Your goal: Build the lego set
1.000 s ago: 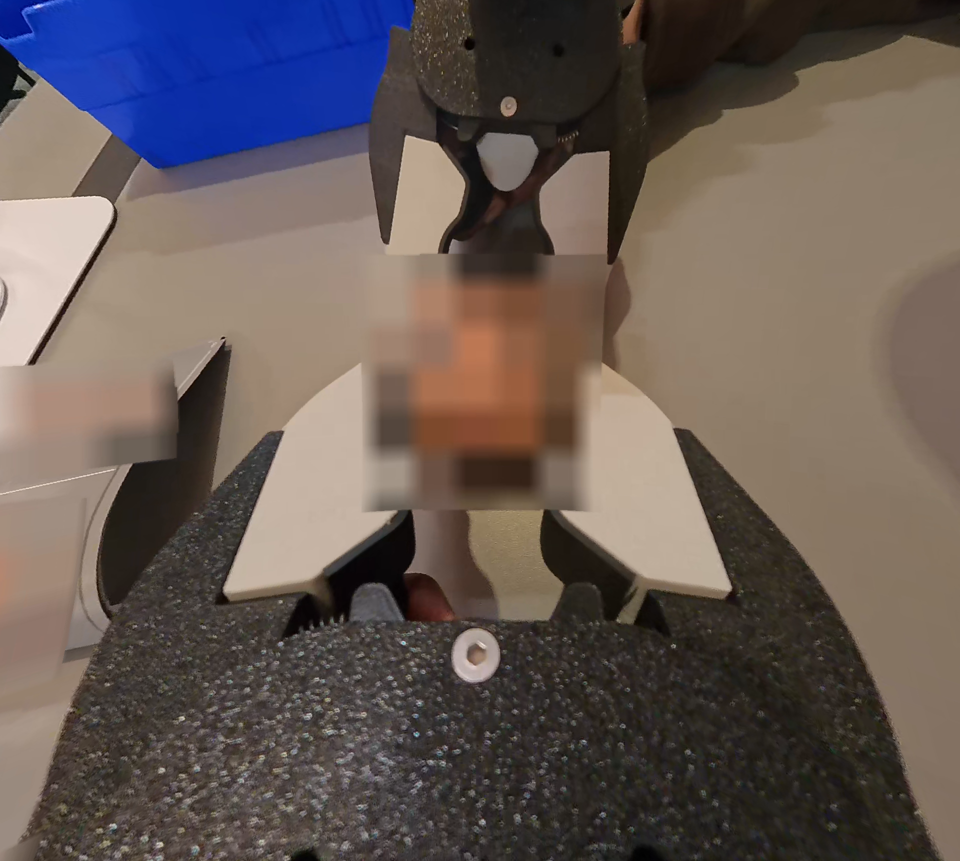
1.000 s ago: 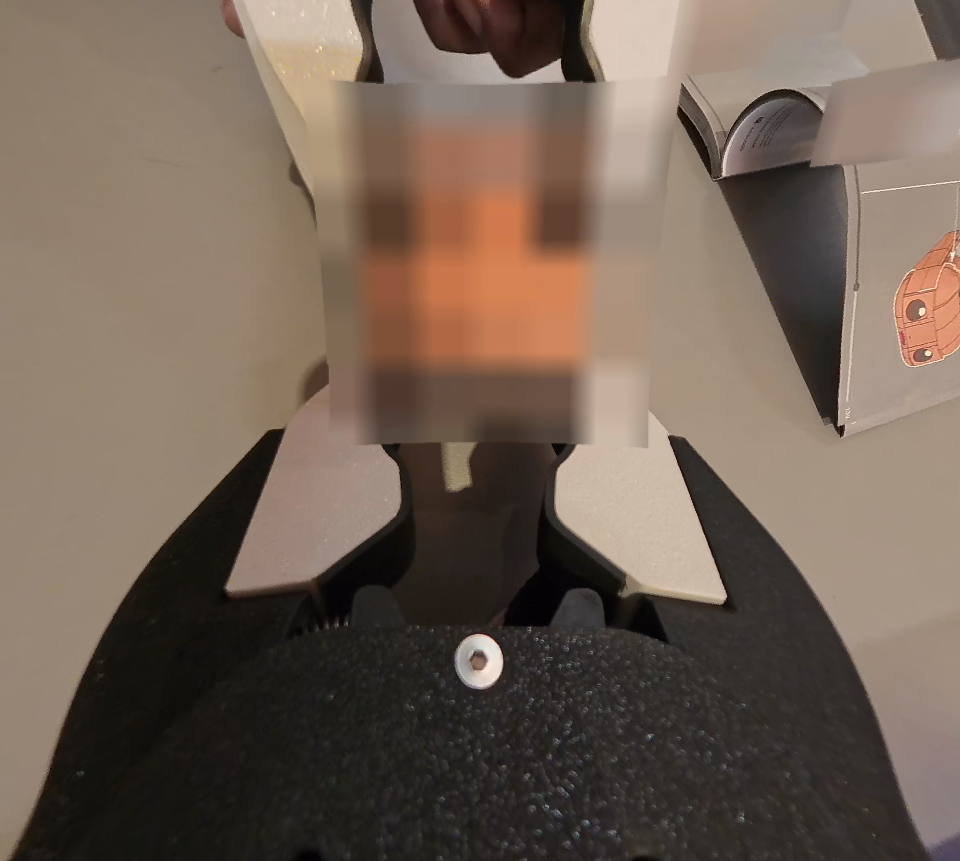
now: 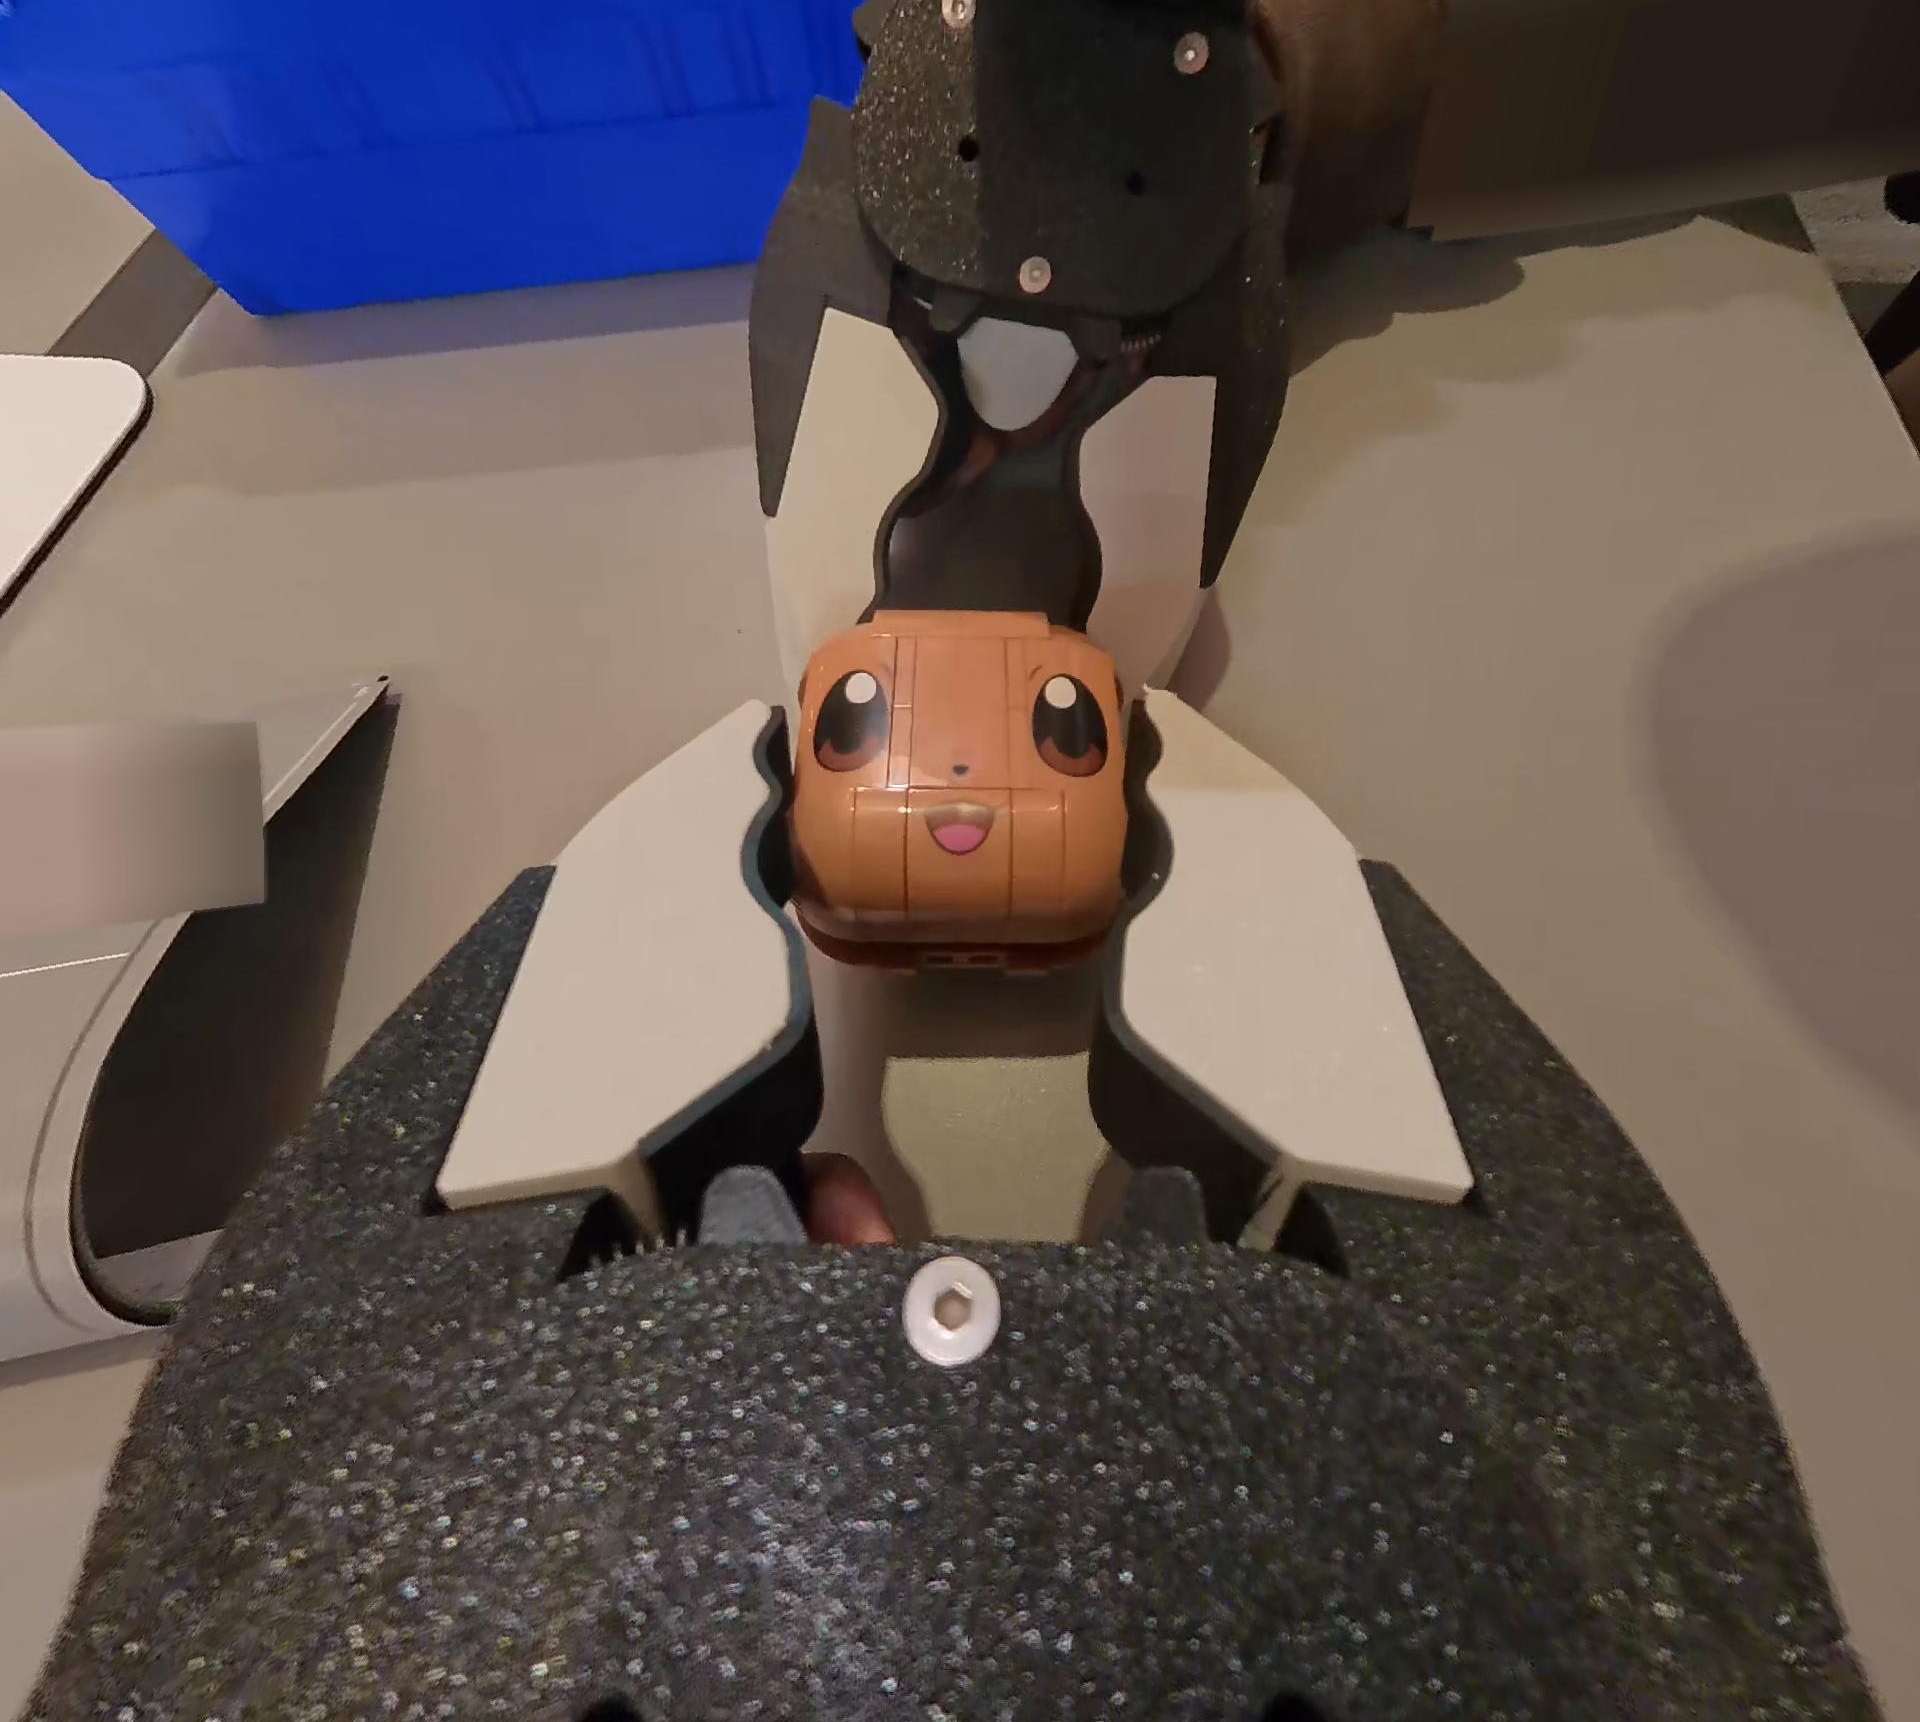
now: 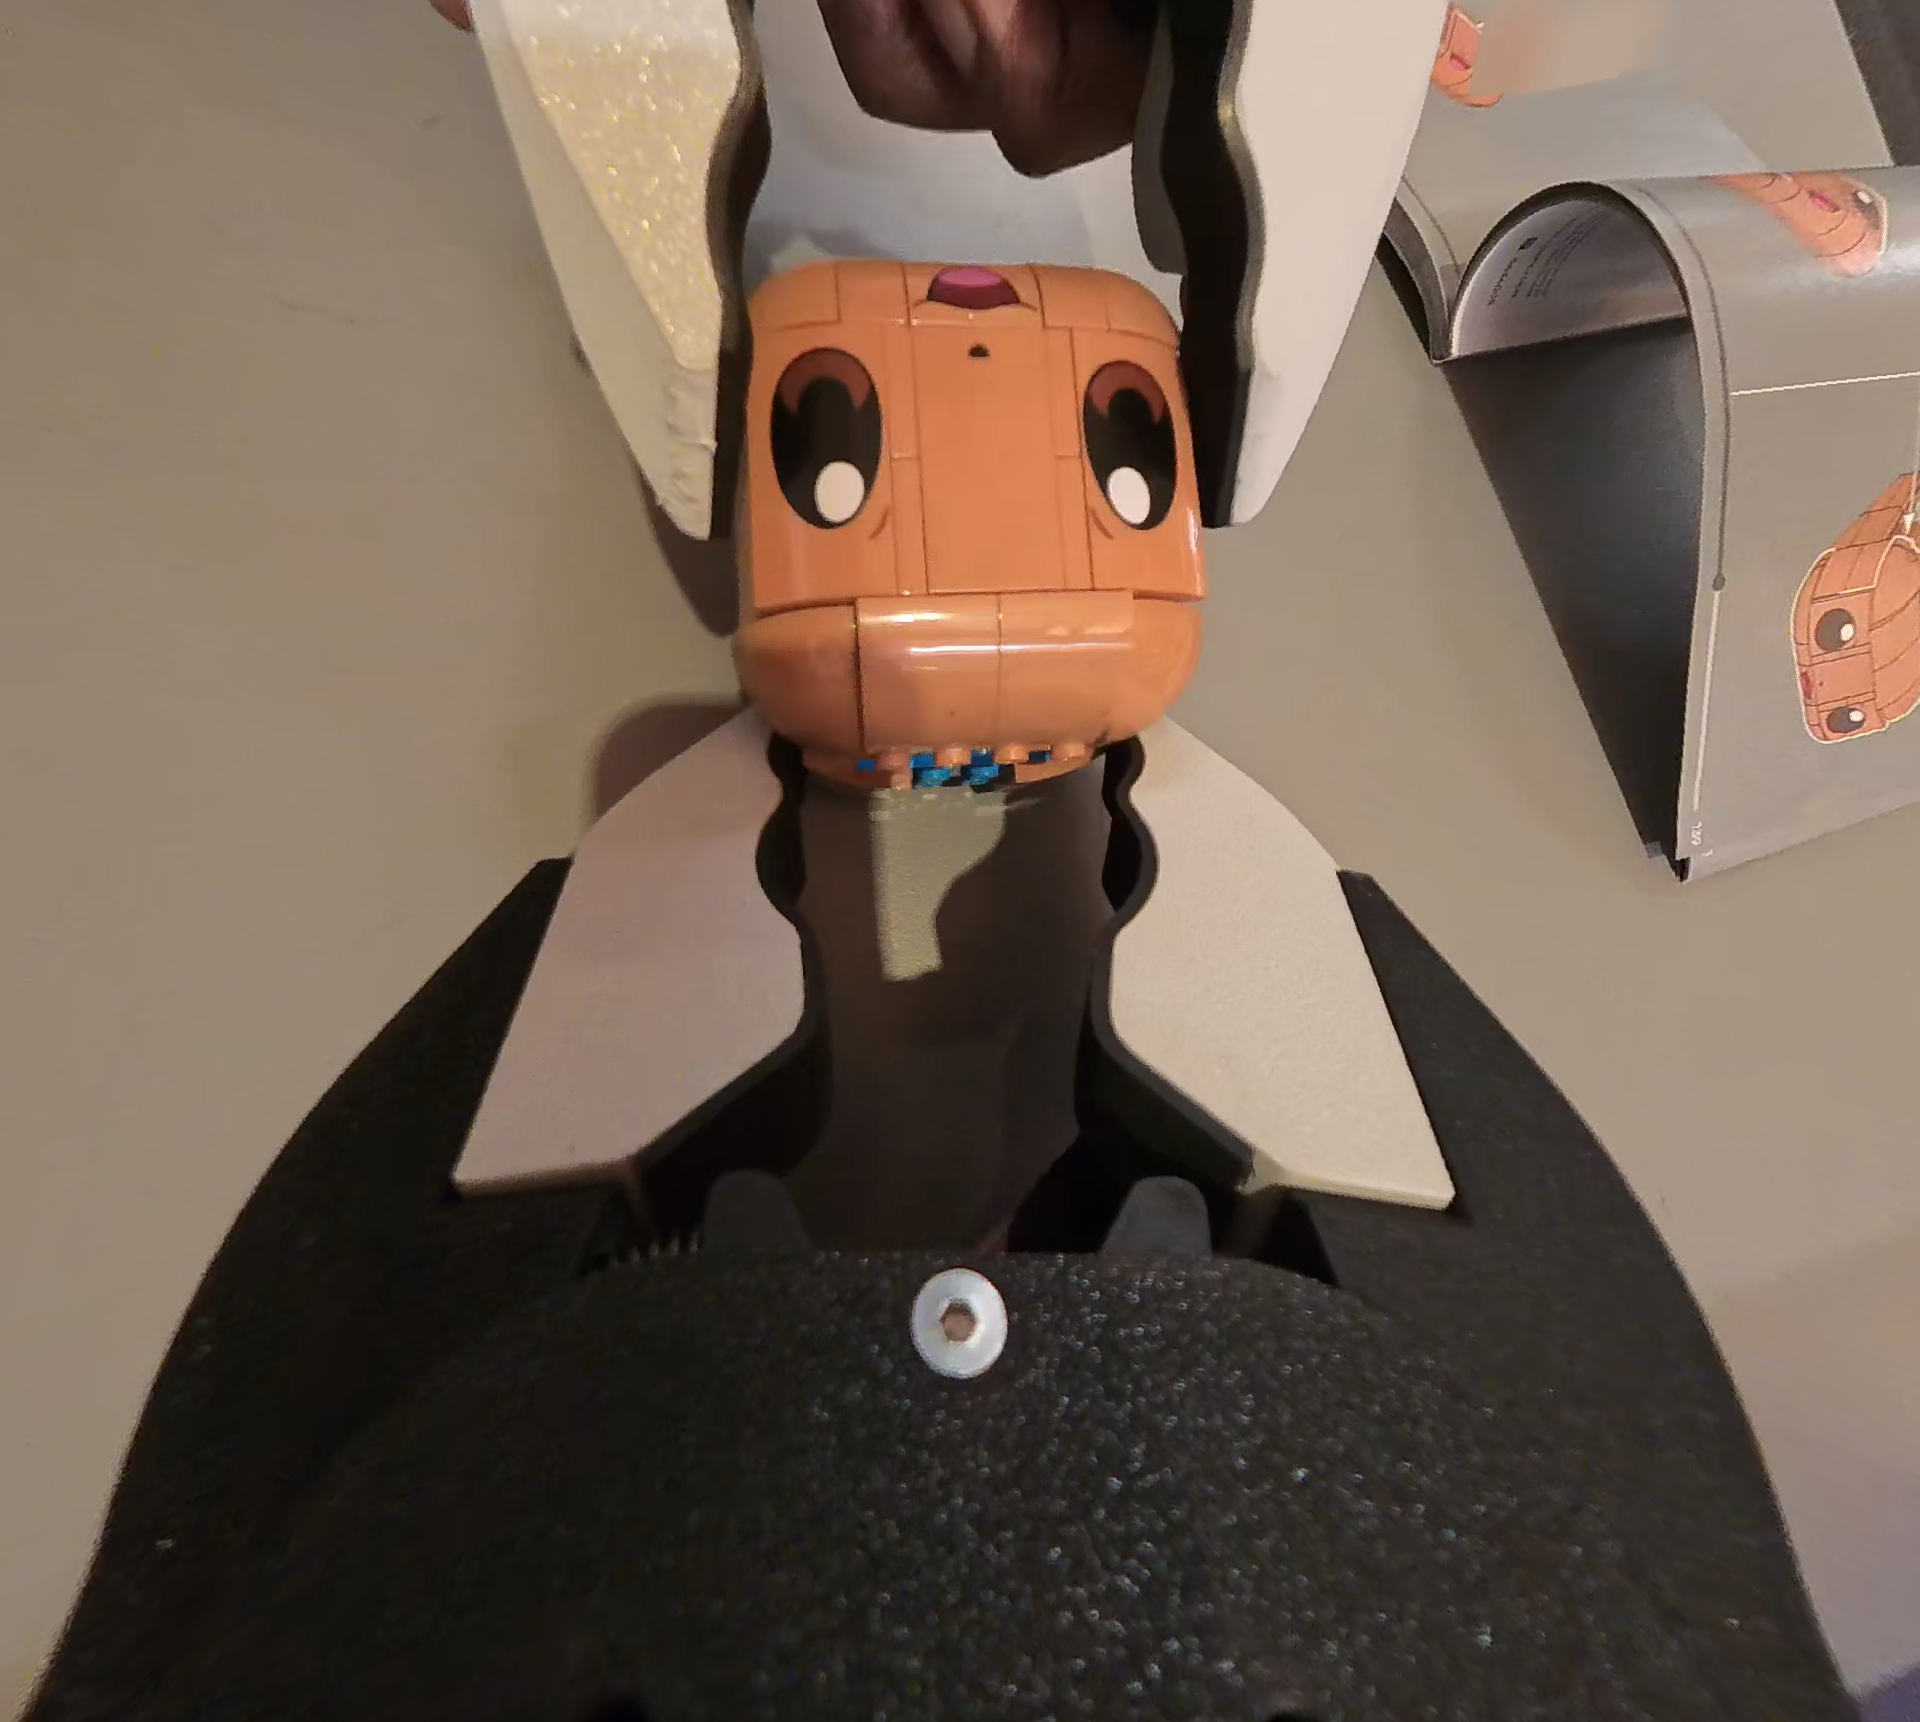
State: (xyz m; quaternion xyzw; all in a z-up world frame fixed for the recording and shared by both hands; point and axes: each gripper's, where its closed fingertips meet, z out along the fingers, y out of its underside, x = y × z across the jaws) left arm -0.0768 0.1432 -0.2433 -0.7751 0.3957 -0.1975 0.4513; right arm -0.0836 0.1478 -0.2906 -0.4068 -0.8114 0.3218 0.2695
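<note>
Lego head [image 3: 956, 799] sits between your two grippers above the counter [image 3: 1558, 529]: left gripper [image 3: 951, 815] jaws clamped on its sides, right gripper [image 4: 951, 737] jaws apart, cradling its top edge. Face finished; exposed studs suggest more remains.

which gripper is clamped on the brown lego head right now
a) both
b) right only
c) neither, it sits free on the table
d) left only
d) In the left wrist view the left gripper has a finger against each side of the brown lego head, while in the right wrist view the right gripper fingertips stand spread just short of it.
</note>
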